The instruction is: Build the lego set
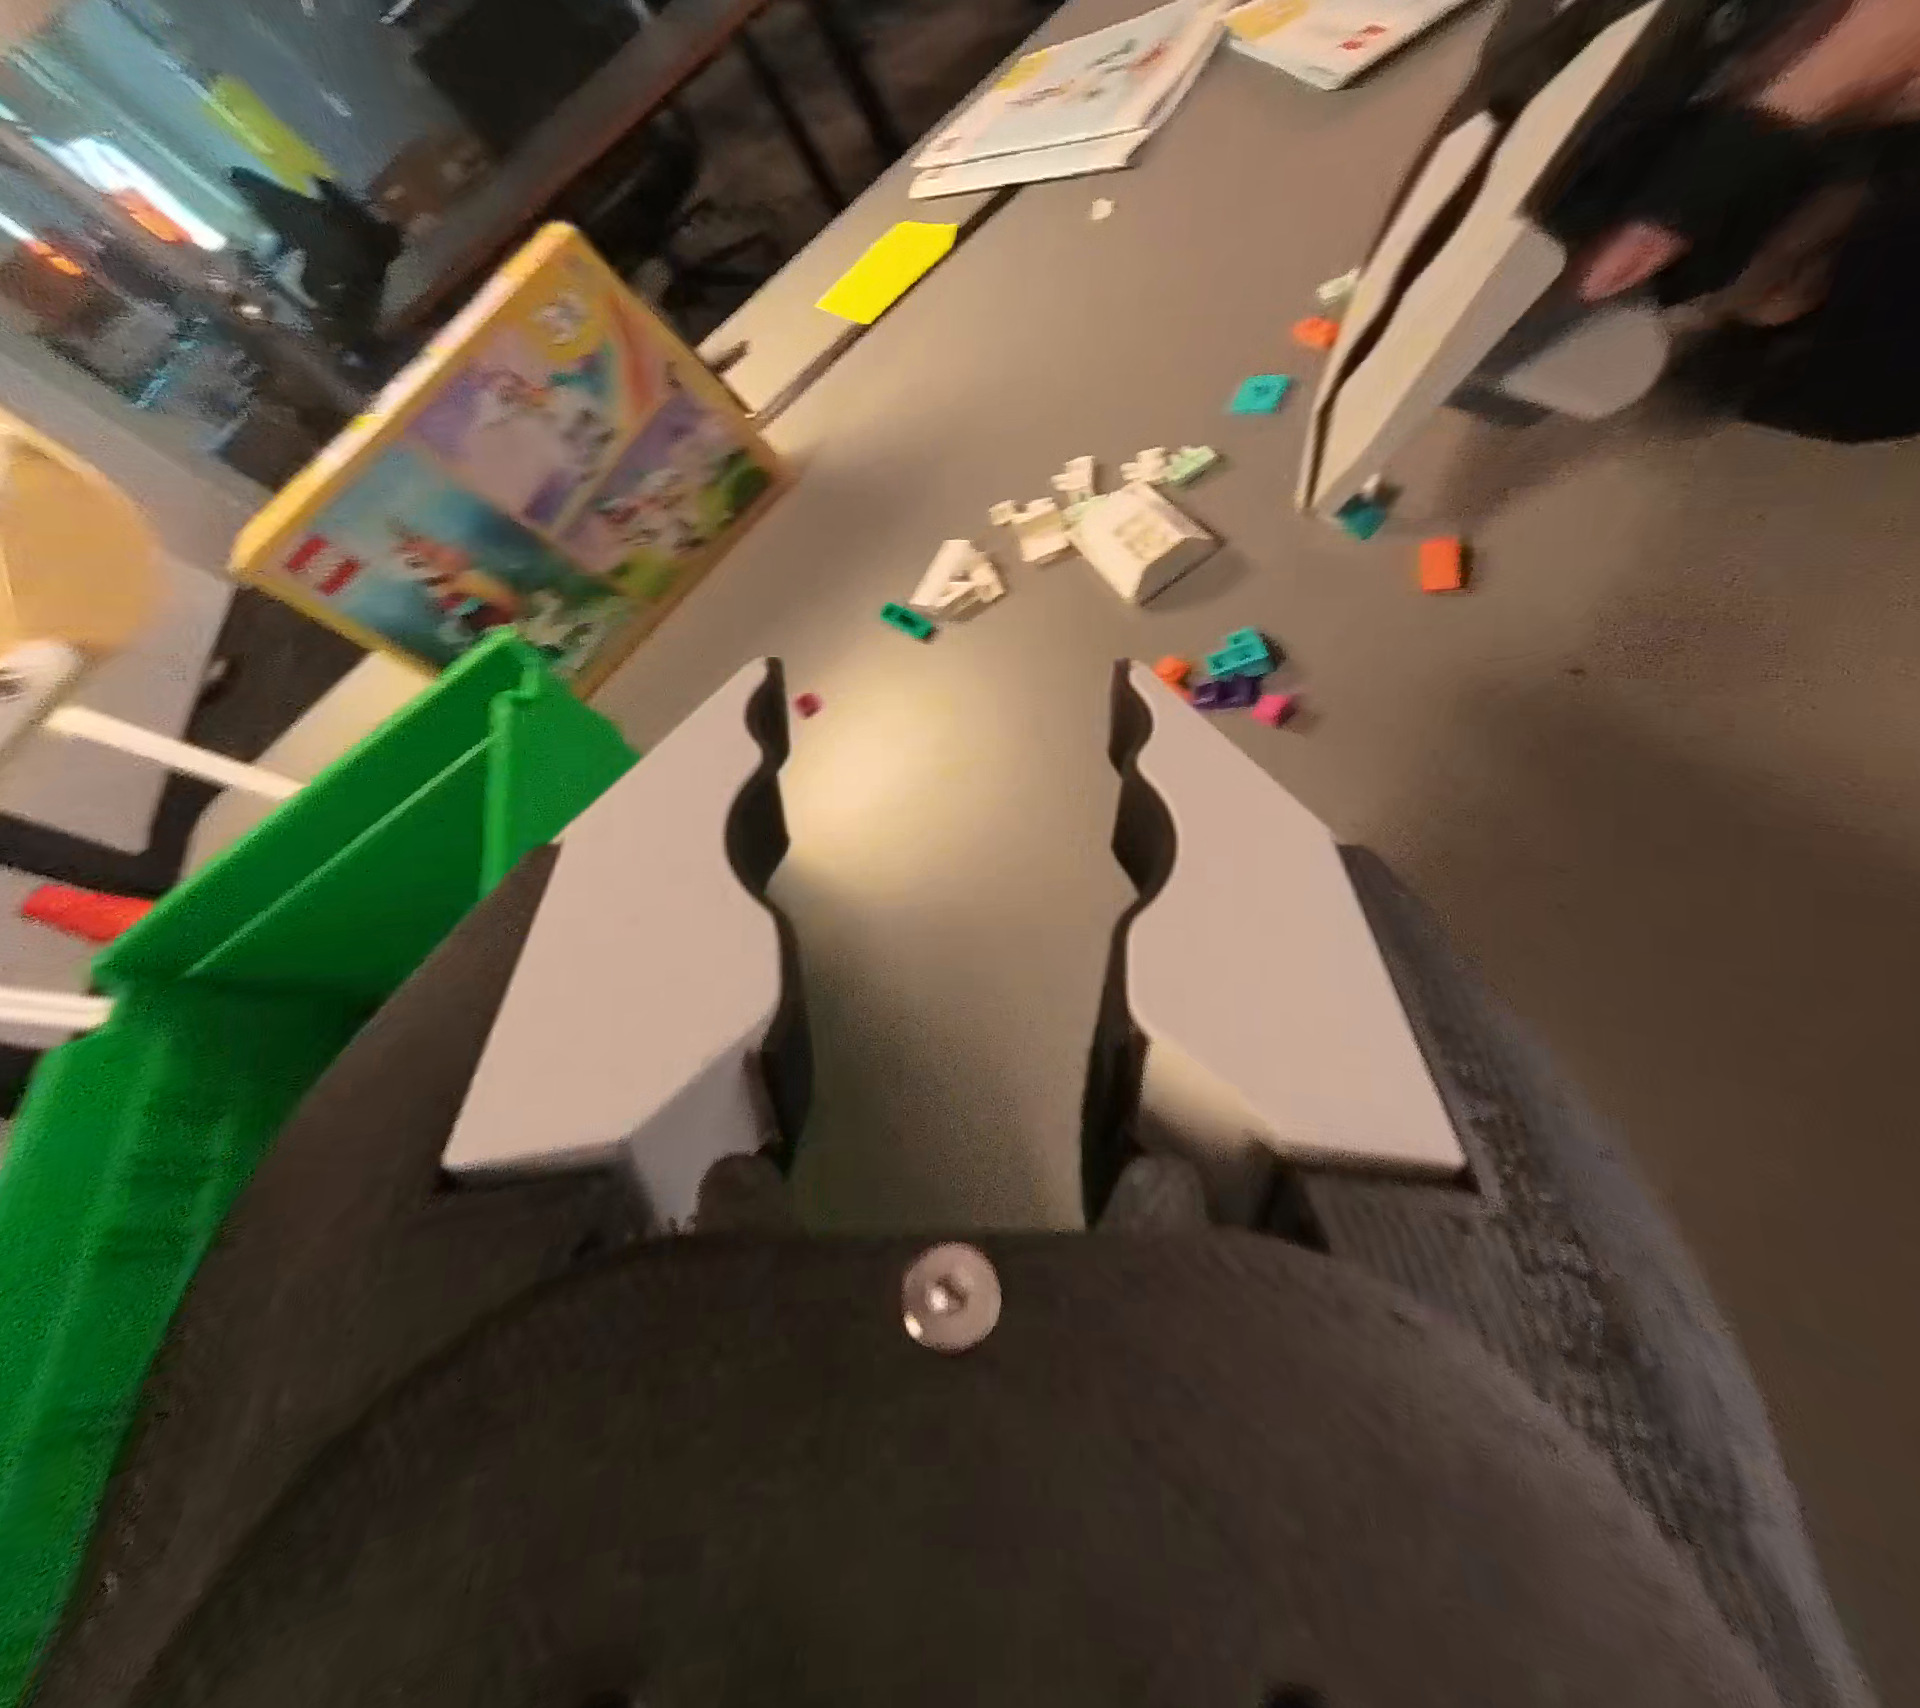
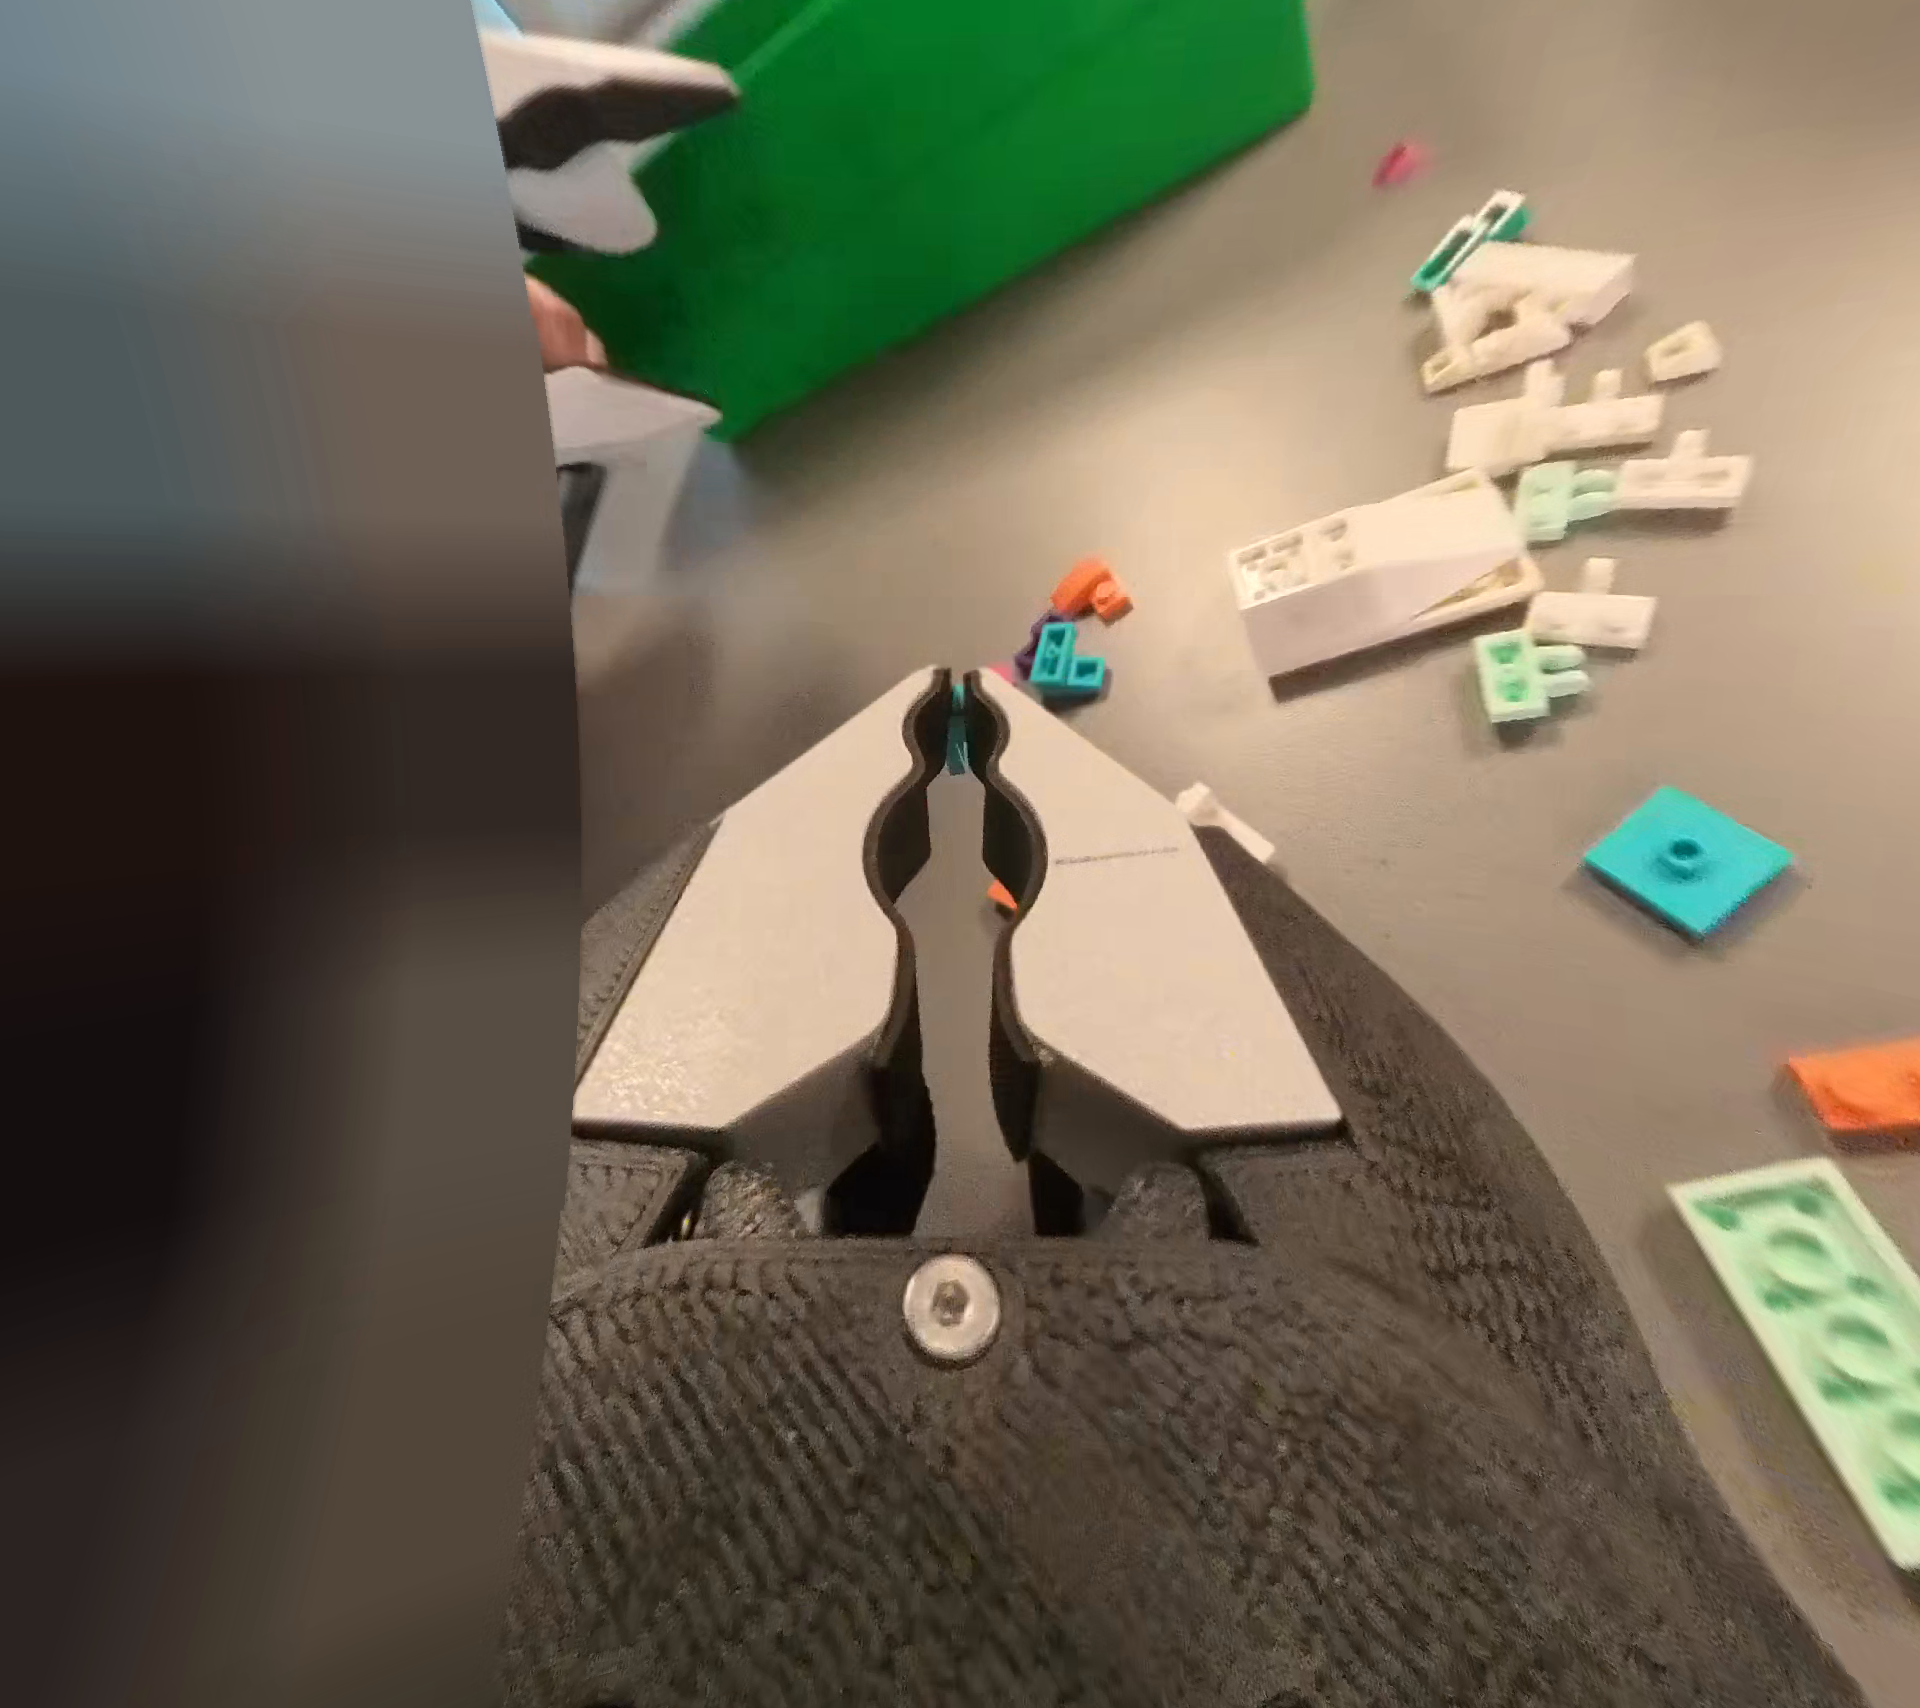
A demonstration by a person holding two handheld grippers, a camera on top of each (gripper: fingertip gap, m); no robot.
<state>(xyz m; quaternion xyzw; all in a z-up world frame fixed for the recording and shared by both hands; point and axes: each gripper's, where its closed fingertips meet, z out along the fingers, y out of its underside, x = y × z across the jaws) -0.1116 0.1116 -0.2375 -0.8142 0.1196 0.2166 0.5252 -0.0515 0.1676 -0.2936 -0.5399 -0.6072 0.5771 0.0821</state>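
My right gripper (image 2: pixel 956 679) is shut on a small teal brick (image 2: pixel 956 731) pinched upright between its tips, just above the grey table (image 2: pixel 935 495). In the left wrist view the right gripper (image 1: pixel 1340 505) shows at the right with the teal brick (image 1: pixel 1361 517) at its tip, close to the table. My left gripper (image 1: pixel 948 682) is open and empty, held over bare table near a green bin (image 1: pixel 312 879). A cluster of teal, purple and orange bricks (image 2: pixel 1070 640) lies just beyond the right gripper's tips.
White and mint bricks with a white sloped piece (image 2: pixel 1382 578) lie to the right. A teal square plate (image 2: pixel 1688 858), an orange plate (image 2: pixel 1860 1097) and a mint plate (image 2: pixel 1829 1336) lie nearer. A toy box (image 1: pixel 499 495), a yellow note (image 1: pixel 888 269) and booklets (image 1: pixel 1081 89) lie farther off.
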